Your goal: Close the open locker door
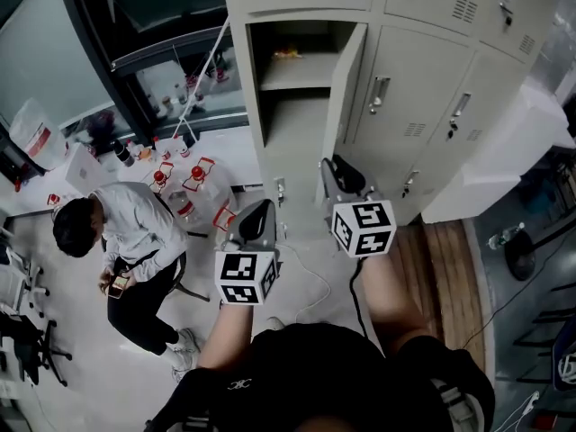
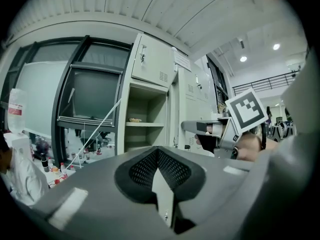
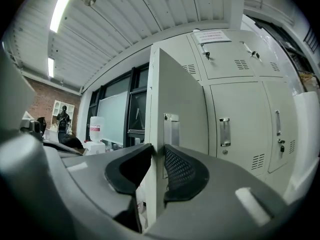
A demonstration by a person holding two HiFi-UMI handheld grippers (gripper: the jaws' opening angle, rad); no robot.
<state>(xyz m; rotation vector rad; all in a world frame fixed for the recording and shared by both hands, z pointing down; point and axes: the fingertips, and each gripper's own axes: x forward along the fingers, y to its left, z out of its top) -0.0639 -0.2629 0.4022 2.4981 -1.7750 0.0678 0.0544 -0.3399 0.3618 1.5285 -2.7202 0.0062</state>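
Observation:
The pale grey locker door [image 1: 345, 79] stands half open on the open compartment [image 1: 292, 115], which has a shelf [image 1: 292, 68] with a small yellowish item. My right gripper [image 1: 335, 171] is at the door's lower free edge. In the right gripper view the door [image 3: 180, 94] edge runs between the jaws, and the right gripper [image 3: 156, 151] is shut on that edge, with a pad against each face. My left gripper [image 1: 259, 214] hangs lower and to the left, away from the locker. Seen close up, the left gripper [image 2: 158, 151] is shut with nothing in it.
Closed lockers [image 1: 423, 88] fill the right side of the bank. A person [image 1: 135, 232] crouches on the floor at the left, near several red-capped bottles [image 1: 193, 183]. A white cable [image 1: 310, 286] lies on the floor, and a white unit [image 1: 504, 169] stands at the right.

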